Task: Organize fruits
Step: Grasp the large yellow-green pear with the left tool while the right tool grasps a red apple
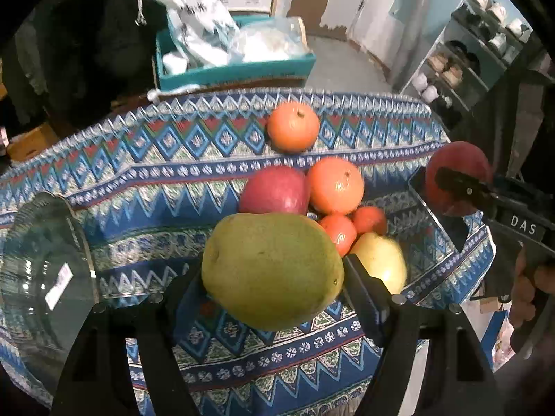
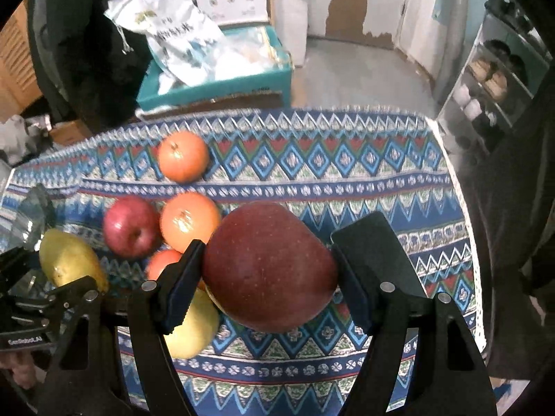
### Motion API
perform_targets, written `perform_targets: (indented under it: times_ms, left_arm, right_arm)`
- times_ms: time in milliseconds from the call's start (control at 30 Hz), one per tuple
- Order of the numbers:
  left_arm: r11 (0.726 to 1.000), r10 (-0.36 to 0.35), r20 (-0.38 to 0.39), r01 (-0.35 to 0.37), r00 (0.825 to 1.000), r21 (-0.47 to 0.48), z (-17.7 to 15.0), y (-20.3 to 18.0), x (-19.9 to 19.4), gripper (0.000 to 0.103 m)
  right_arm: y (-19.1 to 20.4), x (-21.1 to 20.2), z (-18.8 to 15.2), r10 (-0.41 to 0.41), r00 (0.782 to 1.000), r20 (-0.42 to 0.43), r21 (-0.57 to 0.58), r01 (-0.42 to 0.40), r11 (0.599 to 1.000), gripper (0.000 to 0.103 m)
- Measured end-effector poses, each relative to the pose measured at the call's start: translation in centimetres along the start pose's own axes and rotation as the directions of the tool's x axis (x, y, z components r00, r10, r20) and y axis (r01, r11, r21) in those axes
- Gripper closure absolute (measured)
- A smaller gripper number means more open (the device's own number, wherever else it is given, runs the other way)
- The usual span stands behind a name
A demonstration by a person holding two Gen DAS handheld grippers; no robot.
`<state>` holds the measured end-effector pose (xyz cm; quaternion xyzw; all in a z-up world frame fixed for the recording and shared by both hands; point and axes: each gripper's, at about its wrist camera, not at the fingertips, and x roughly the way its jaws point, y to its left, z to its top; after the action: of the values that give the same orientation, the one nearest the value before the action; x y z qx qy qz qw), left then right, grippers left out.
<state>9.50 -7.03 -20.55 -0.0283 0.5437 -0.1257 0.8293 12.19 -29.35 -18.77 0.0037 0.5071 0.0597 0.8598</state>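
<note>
My left gripper (image 1: 274, 274) is shut on a green pear (image 1: 272, 270) and holds it above the patterned tablecloth (image 1: 156, 187). My right gripper (image 2: 267, 267) is shut on a dark red apple (image 2: 269, 265), also held above the cloth; it shows at the right of the left wrist view (image 1: 458, 180). On the cloth lie a red apple (image 1: 274, 190), two large oranges (image 1: 335, 185) (image 1: 293, 125), two small tangerines (image 1: 338, 232), and a yellow pear (image 1: 381, 261). A clear glass bowl (image 1: 45, 263) stands at the left.
A teal cardboard box (image 1: 236, 69) with white bags stands behind the table. A shoe rack (image 1: 464, 55) stands at the far right. The table's far edge (image 2: 312, 112) and right edge (image 2: 464, 225) drop to grey floor.
</note>
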Motion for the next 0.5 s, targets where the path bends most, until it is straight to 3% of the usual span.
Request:
perform_targets:
  times_ms: [500]
  left_arm:
    - [1.0, 0.017, 0.164, -0.016, 0.986, -0.01, 1.1, 0.6, -7.9, 0.026]
  right_arm:
    - [3.1, -6.6, 1.5, 0.03, 0.985, 0.172, -0.052, -0.022, 0.998, 0.029]
